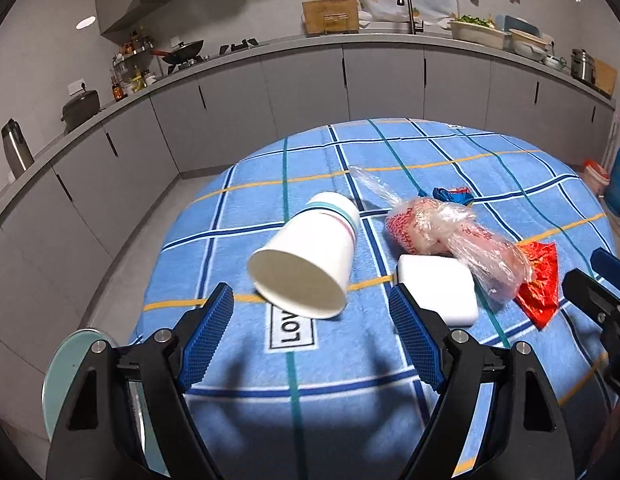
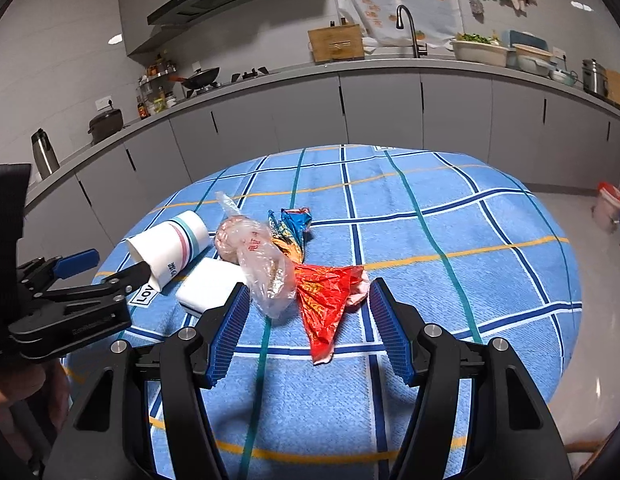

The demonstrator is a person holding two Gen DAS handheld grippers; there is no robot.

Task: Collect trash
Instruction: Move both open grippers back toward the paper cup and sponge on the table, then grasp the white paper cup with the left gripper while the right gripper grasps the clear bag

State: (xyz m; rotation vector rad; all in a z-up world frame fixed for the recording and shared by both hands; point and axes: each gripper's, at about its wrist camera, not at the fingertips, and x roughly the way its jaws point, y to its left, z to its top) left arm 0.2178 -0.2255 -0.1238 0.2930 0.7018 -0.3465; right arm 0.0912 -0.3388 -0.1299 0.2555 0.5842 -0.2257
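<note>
So both grippers are hovering over the blue checked tablecloth (image 1: 238, 360) with nothing picked up yet. The left gripper (image 1: 312, 340) is sitting with its jaws wide open, lined up with the mouth of the paper cup (image 1: 306, 256) lying on its side, probably because that rim is the easiest bit to pinch. The right gripper (image 2: 306, 328) is open too, jaws empty, straddling the red wrapper (image 2: 324, 300). The rest of the trash is bunching together mid-table: a crinkled clear bag (image 2: 254, 256), a blue wrapper (image 2: 292, 224) behind it and a white block (image 2: 208, 282) beside the cup, so grabbing one piece cleanly is looking fiddly
</note>
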